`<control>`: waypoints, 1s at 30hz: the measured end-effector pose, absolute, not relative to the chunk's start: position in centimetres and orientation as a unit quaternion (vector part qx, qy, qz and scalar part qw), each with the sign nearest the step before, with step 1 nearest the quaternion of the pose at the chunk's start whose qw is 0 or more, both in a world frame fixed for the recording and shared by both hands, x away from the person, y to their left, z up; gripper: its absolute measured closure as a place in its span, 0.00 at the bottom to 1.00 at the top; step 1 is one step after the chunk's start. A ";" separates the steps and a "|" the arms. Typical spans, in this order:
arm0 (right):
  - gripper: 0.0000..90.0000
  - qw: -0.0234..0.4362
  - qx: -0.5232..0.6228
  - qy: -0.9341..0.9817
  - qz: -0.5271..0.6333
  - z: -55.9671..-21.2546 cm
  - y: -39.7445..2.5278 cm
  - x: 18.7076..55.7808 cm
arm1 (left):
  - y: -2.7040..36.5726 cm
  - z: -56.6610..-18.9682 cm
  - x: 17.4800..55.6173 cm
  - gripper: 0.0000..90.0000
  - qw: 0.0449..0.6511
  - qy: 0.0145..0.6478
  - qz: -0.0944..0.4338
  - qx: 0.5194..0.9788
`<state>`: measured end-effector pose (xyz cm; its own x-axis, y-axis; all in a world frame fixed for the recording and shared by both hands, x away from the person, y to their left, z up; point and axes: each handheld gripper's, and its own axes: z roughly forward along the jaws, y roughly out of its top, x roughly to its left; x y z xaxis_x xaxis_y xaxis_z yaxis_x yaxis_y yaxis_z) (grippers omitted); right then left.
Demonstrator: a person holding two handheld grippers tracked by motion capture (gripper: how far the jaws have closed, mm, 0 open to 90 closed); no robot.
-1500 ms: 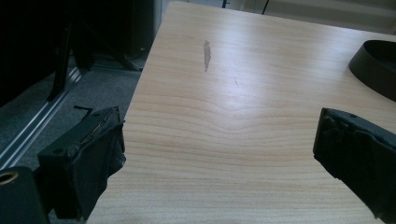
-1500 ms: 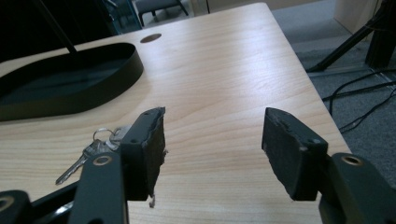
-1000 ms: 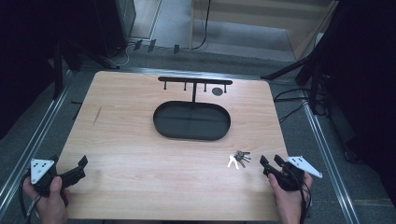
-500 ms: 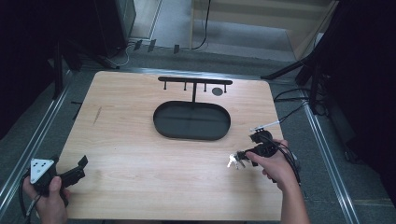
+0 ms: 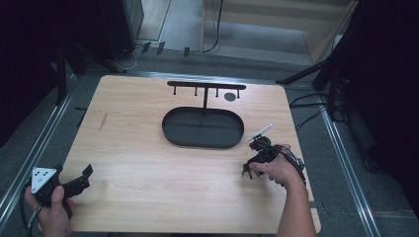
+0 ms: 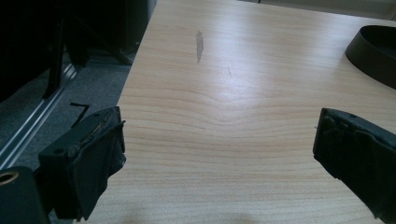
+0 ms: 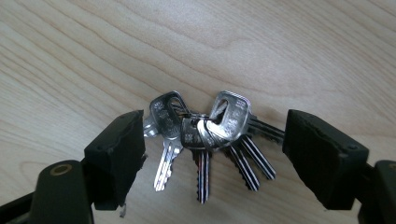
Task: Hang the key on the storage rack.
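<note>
A bunch of silver keys (image 7: 205, 135) on a ring lies flat on the wooden table (image 5: 148, 163). My right gripper (image 7: 215, 128) is open and points down over it, one black jaw on each side of the bunch, neither pressing on it. From above, the keys (image 5: 246, 171) peek out just left of the right gripper (image 5: 253, 164) and the hand that holds it. My left gripper (image 5: 74, 177) rests at the table's front left corner, open. Between its jaws the left gripper (image 6: 219, 140) has bare wood.
A black oval tray (image 5: 168, 131) sits mid-table, with a black hook rack (image 5: 205, 86) standing behind it and a small dark disc (image 5: 230, 97) beside the rack. The tray's edge (image 6: 373, 56) shows far right in the left gripper view. Metal rails and dark stands surround the table.
The right hand has come forward and left from the table's front right corner, and its gripper now straddles the keys. The left gripper has stayed put.
</note>
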<state>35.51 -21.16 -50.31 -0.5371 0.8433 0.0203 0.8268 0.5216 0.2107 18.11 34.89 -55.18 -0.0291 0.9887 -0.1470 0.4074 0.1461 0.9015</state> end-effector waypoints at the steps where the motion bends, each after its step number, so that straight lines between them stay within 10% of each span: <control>1: 0.24 0.044 0.477 0.872 0.098 -50.5 -21.1 35.4 | 34.9 -55.2 18.1 0.03 0.421 0.629 0.345 0.555; 10: 0.36 0.074 0.426 0.896 0.100 -51.1 -21.3 34.4 | 34.9 -55.2 18.2 0.03 0.418 0.631 0.341 0.558; 16: 0.88 0.049 0.431 0.894 0.113 -50.4 -22.5 34.0 | 34.9 -55.2 18.2 0.03 0.420 0.628 0.339 0.560; 20: 1.00 0.014 0.429 0.895 0.119 -50.2 -22.9 33.9 | 34.9 -55.2 18.2 0.03 0.421 0.628 0.337 0.561; 30: 0.43 0.066 0.435 0.886 0.144 -49.9 -22.8 34.1 | 34.9 -55.2 18.2 0.03 0.422 0.628 0.335 0.561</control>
<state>34.11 -22.76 -49.93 -0.6120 0.7908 0.0080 0.7528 0.5795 0.3122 18.24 34.91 -55.18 -0.0141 0.9880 -0.1536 0.4231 0.1451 0.8944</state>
